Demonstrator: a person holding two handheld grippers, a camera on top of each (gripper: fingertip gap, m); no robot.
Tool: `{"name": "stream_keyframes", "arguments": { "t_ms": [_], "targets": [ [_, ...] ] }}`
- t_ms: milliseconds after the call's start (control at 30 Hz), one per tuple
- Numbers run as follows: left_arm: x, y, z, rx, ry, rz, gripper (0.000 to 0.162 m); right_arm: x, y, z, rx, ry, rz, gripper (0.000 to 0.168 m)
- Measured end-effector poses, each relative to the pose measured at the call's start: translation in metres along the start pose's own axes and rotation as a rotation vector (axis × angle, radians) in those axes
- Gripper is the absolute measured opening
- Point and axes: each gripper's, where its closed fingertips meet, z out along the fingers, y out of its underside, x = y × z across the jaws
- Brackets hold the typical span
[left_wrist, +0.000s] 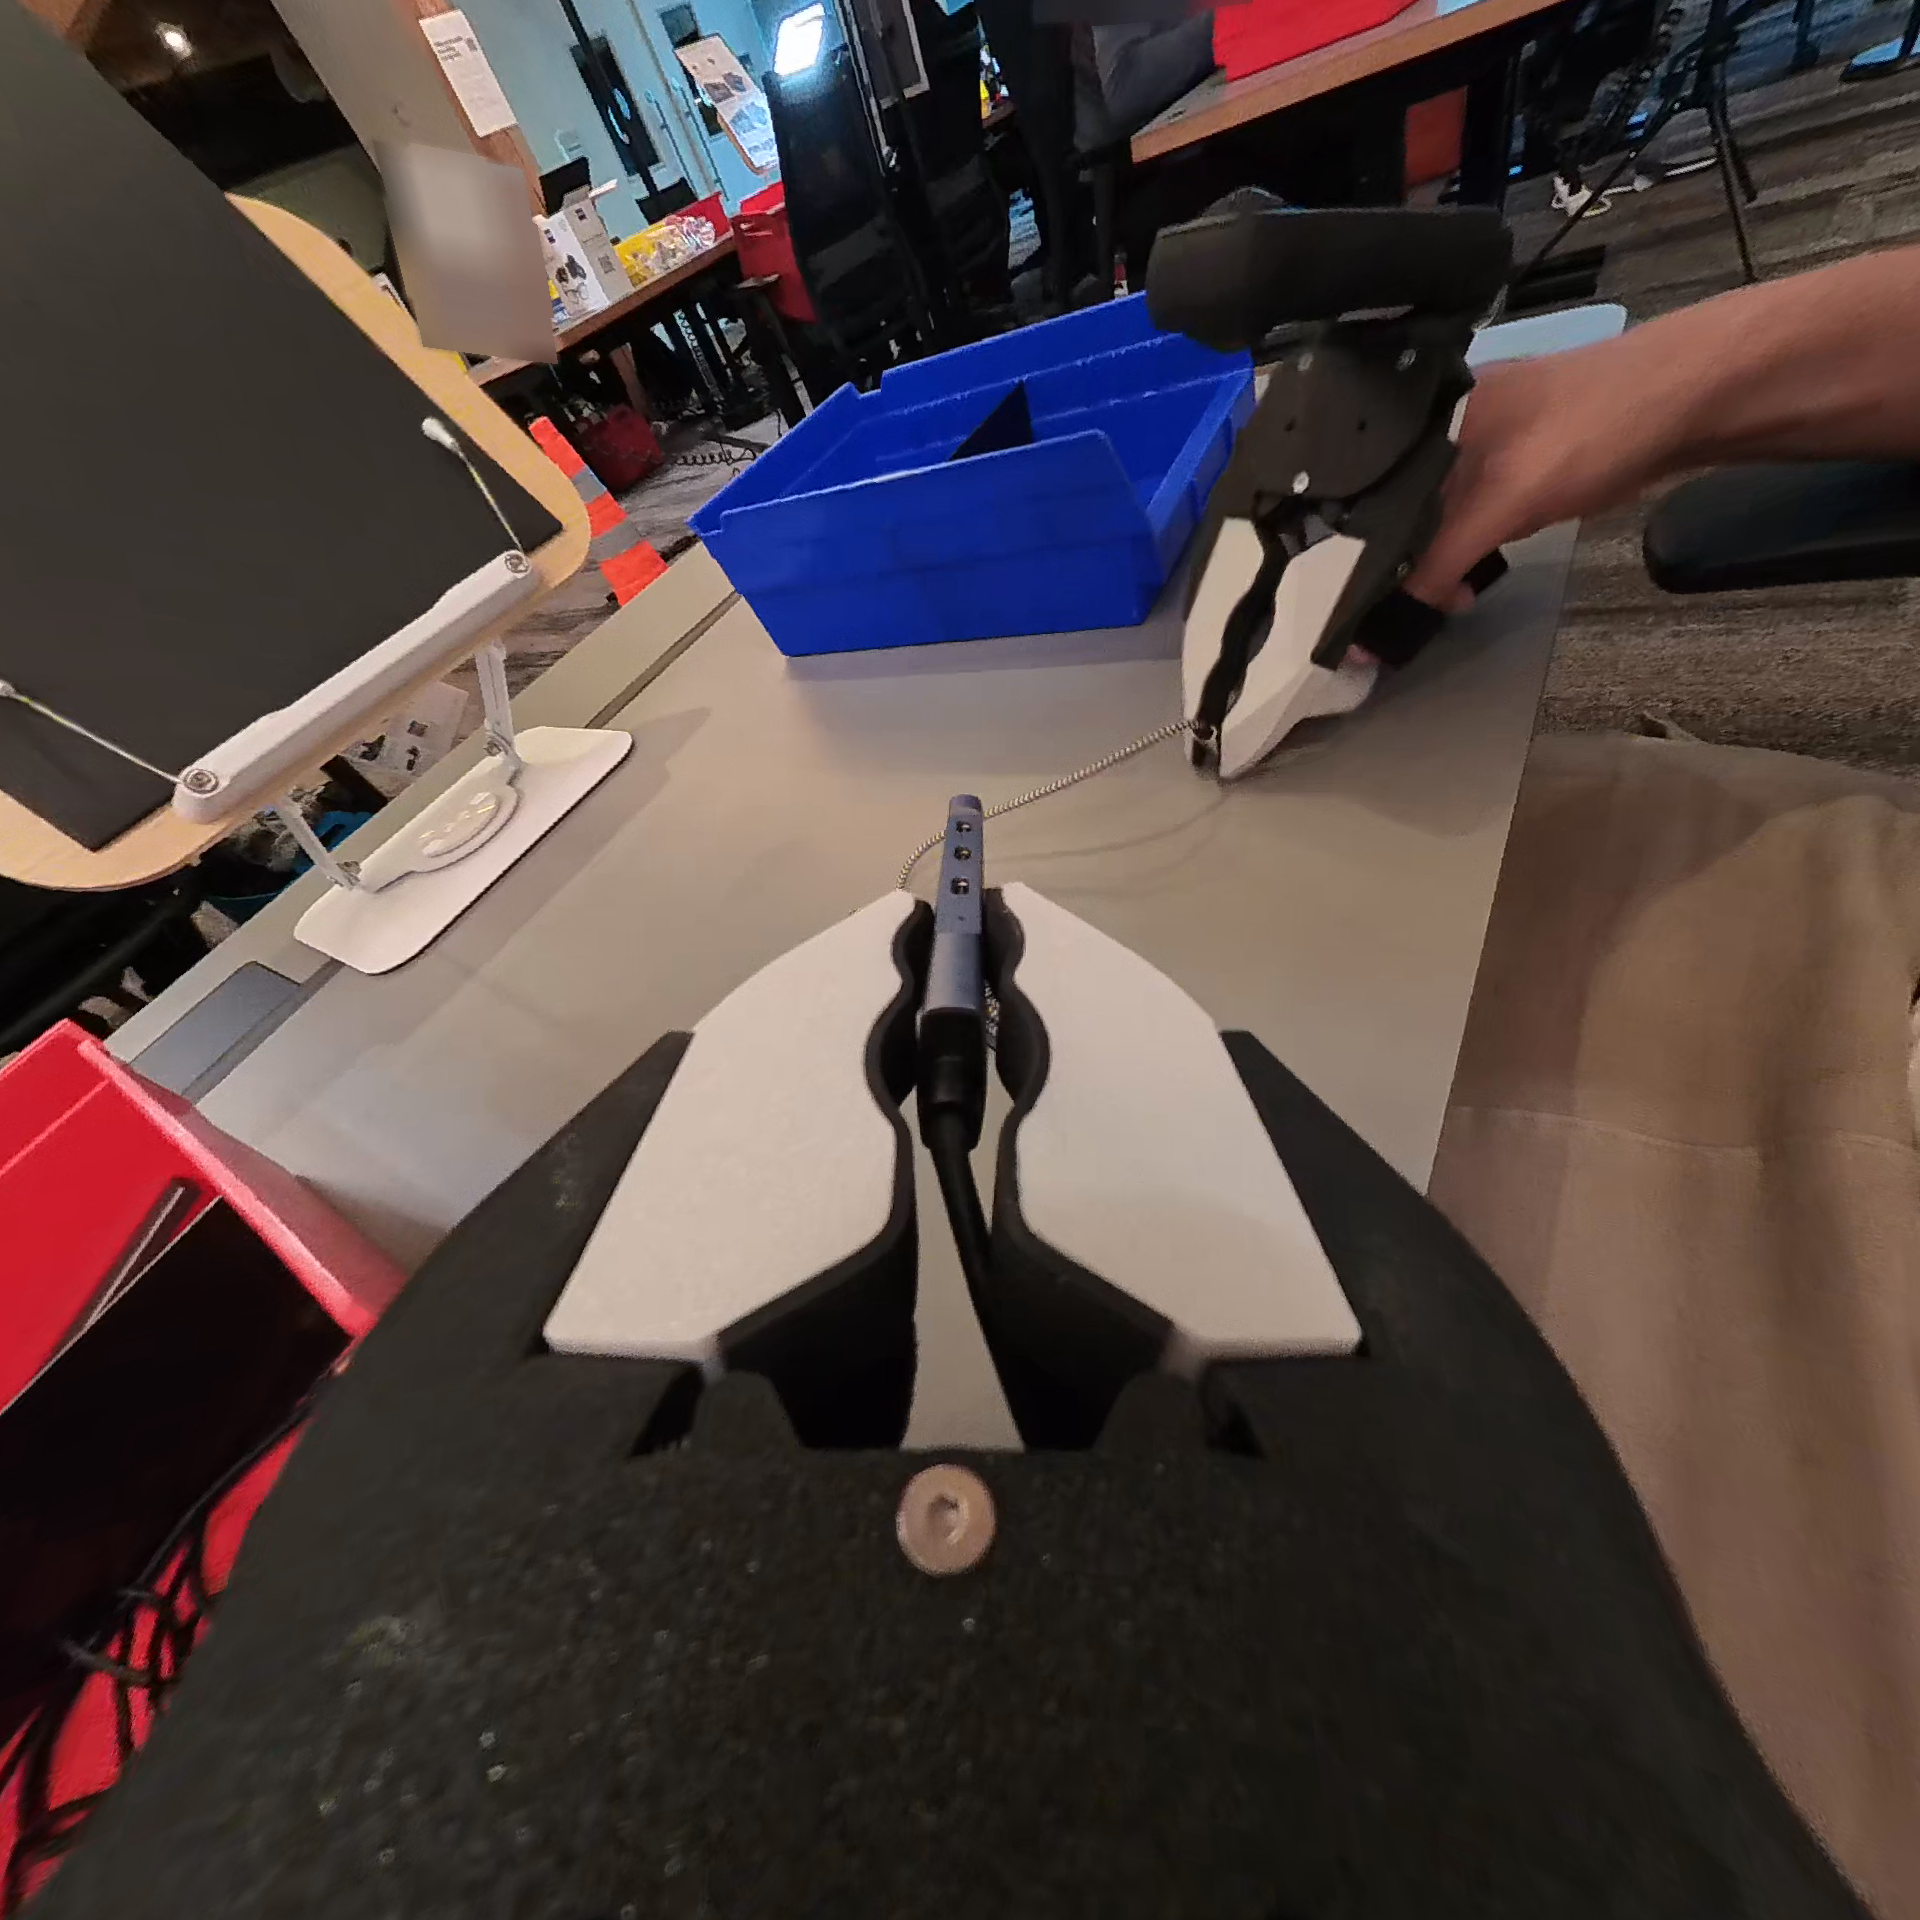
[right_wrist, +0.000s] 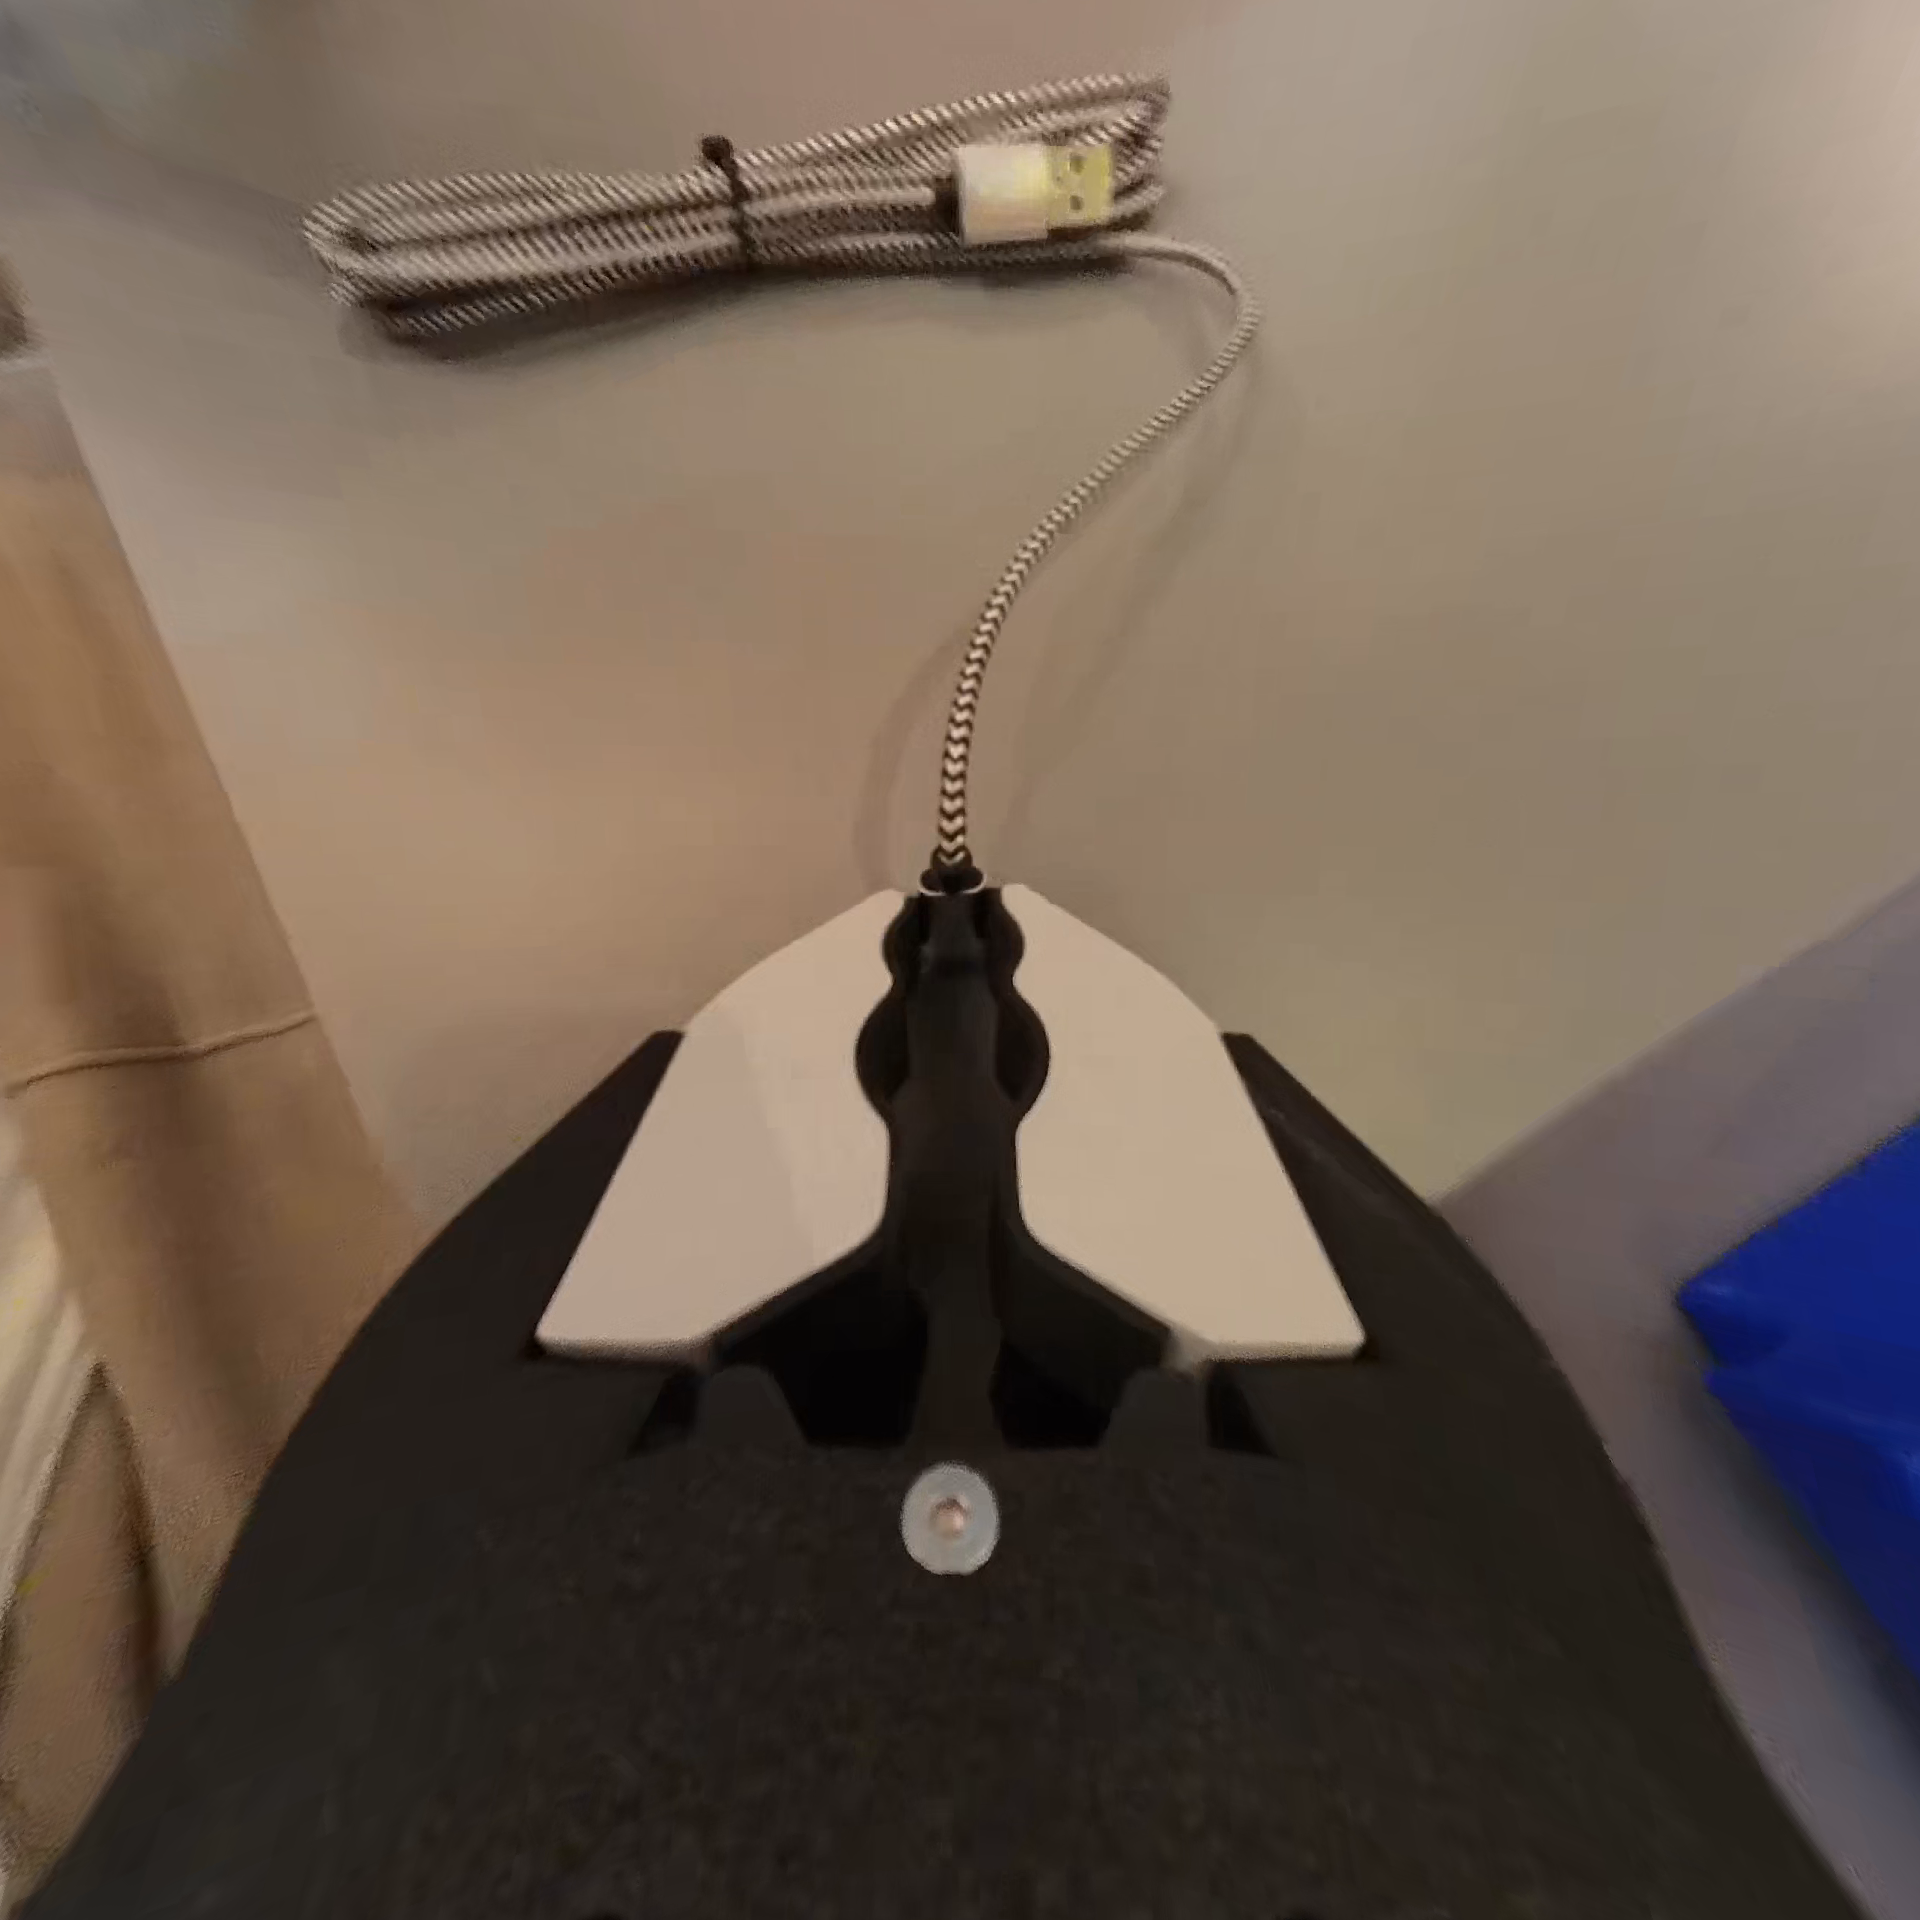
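My left gripper (left_wrist: 956, 899) is shut on a slim blue-grey adapter bar (left_wrist: 958, 914) with small ports along its side. The bar's black lead (left_wrist: 961, 1195) runs back between the fingers. My right gripper (right_wrist: 956, 894) is shut on the end of a black-and-white braided cable (right_wrist: 1039, 582), tips low over the grey table (right_wrist: 1507, 520). The cable curves away to a tied coil (right_wrist: 623, 229) with a white plug (right_wrist: 1023, 187) lying on it. In the left wrist view the right gripper (left_wrist: 1210, 753) stands ahead to the right, and the cable (left_wrist: 1081, 774) runs from it toward the adapter.
A blue bin (left_wrist: 935, 530) stands at the table's far side and shows in the right wrist view (right_wrist: 1818, 1403). A dark tablet on a white stand (left_wrist: 447, 831) is at left, a red bin (left_wrist: 94, 1164) near left. Beige cloth (left_wrist: 1683, 1143) lies at right. A person's arm (left_wrist: 1662, 405) holds the right gripper. Tip to tip, the grippers are about 25 cm apart.
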Motion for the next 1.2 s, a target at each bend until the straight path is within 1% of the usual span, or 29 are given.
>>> {"name": "stream_keyframes", "arguments": {
  "t_ms": [67,100,200,300,333,367,400,433,500,533,600,700,800,833,900,933,1000,1033,1133,1200],
  "targets": [
    [0.0,-0.002,-0.001,-0.001,-0.006,0.01,0.009,0.024,0.001,-0.017,-0.016,0.157,-0.064,0.011],
    [0.0,-0.003,-0.003,0.003,-0.008,0.011,0.009,0.039,-0.003,-0.032,-0.004,0.257,-0.097,0.011],
    [-0.002,-0.006,-0.005,0.016,-0.016,0.0,0.009,0.061,-0.036,-0.091,0.085,0.496,-0.219,0.011],
    [-0.003,-0.008,-0.007,0.028,-0.014,-0.022,0.009,0.061,-0.074,-0.146,0.192,0.597,-0.243,0.011],
    [-0.003,-0.008,-0.007,0.031,-0.011,-0.025,0.009,0.056,-0.089,-0.16,0.256,0.595,-0.245,0.01],
    [-0.003,-0.009,-0.007,0.032,-0.011,-0.024,0.009,0.047,-0.102,-0.168,0.312,0.552,-0.247,0.01],
    [-0.003,-0.01,-0.008,0.034,-0.012,-0.02,0.009,0.036,-0.109,-0.166,0.334,0.478,-0.251,0.01],
    [-0.002,-0.011,-0.008,0.036,-0.011,-0.016,0.009,0.025,-0.112,-0.157,0.317,0.394,-0.263,0.01],
    [-0.001,-0.014,-0.008,0.042,-0.01,-0.016,0.009,0.013,-0.113,-0.129,0.27,0.316,-0.302,0.01],
    [-0.001,-0.015,-0.008,0.046,-0.006,-0.017,0.009,0.004,-0.112,-0.11,0.245,0.252,-0.305,0.01],
    [0.0,-0.016,-0.009,0.048,-0.005,-0.018,0.009,-0.017,-0.108,-0.068,0.181,0.087,-0.252,0.01],
    [-0.001,-0.015,-0.01,0.046,-0.009,-0.021,0.009,-0.048,-0.098,-0.015,0.117,-0.103,-0.141,0.01],
    [-0.002,-0.013,-0.012,0.043,-0.014,-0.028,0.009,-0.07,-0.087,0.017,0.098,-0.19,-0.062,0.011],
    [-0.002,-0.013,-0.013,0.044,-0.016,-0.03,0.009,-0.073,-0.083,0.022,0.1,-0.186,-0.058,0.011],
    [-0.002,-0.012,-0.015,0.043,-0.016,-0.036,0.009,-0.067,-0.078,0.027,0.098,-0.126,-0.064,0.009],
    [-0.002,-0.011,-0.015,0.043,-0.015,-0.037,0.009,-0.064,-0.078,0.027,0.1,-0.114,-0.056,0.012],
    [-0.002,-0.01,-0.014,0.039,-0.011,-0.038,0.009,-0.069,-0.079,0.024,0.109,-0.163,-0.031,0.027],
    [-0.003,-0.01,-0.014,0.037,-0.012,-0.035,0.009,-0.07,-0.081,0.02,0.117,-0.181,-0.041,0.027],
    [-0.004,-0.01,-0.013,0.035,-0.016,-0.029,0.009,-0.055,-0.085,0.008,0.12,-0.124,-0.122,0.028],
    [-0.006,-0.01,-0.013,0.037,-0.02,-0.035,0.009,-0.048,-0.089,0.005,0.096,-0.122,-0.167,0.034]
  ]
}}
